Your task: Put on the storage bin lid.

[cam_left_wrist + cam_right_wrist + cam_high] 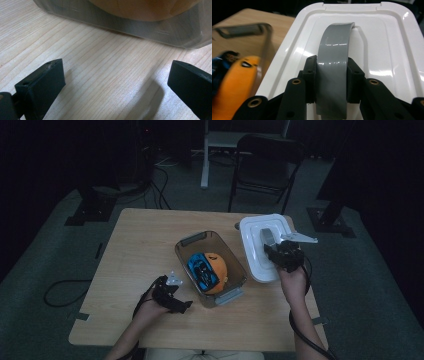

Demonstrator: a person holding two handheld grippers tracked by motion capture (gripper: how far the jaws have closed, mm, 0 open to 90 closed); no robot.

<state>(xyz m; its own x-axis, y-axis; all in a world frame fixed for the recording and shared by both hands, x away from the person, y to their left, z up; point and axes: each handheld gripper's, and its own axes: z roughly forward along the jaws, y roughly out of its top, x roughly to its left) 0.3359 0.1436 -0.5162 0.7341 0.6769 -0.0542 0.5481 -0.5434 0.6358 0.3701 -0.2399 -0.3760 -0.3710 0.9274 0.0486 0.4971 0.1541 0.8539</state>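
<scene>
Lid handle (335,62) of the white lid (255,250) is being clamped by the right gripper (280,254), wrist raised; the left gripper (172,295) is being rested wide open and empty on the table (140,245).

1. The bin (210,268) sits mid-worktop (140,250), the toy (208,271) inside it.
2. The lid (265,247) lies at the bin's three o'clock.
3. The chair (266,165) stands at twelve o'clock, behind the worktop.
</scene>
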